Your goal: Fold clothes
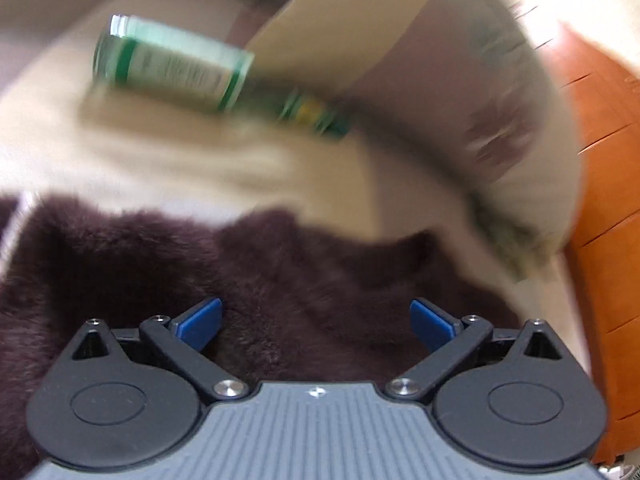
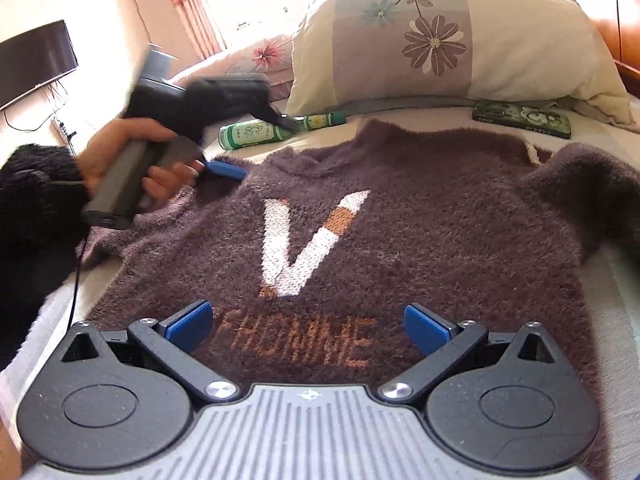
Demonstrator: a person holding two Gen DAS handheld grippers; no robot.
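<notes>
Right wrist view: the brown fuzzy sweater (image 2: pixel 400 232) lies spread face up on the bed (image 2: pixel 616 360), the white V and the orange lettering showing, its collar up at twelve o'clock toward the flowered pillow (image 2: pixel 440 36). My right gripper (image 2: pixel 308 326) hangs over the hem with its blue pads wide apart, nothing between them. Over at ten o'clock my left hand (image 2: pixel 120 160) carries the other tool in toward the sleeve there; one blue pad (image 2: pixel 224 169) shows just above the fabric. A green bottle (image 2: pixel 264 130) lies beyond the collar at eleven o'clock, and a dark green flat case (image 2: pixel 520 120) sits at one o'clock under the pillow's edge.

From the left wrist camera everything is smeared with motion, but my left gripper (image 1: pixel 316 322) is spread open too, fuzzy knit right beneath it, grasping nothing. The bottle is at eleven o'clock there as well.

The sleeve at three o'clock looks already bunched or turned inward; the ten o'clock sleeve lies out flat. I judge the left side is being approached for a pinch. To do it well: come down low, take the full thickness of the knit near the shoulder seam, not just fluff, and carry it across in one smooth line so the body stays flat. Mind that bottle near the collar.
</notes>
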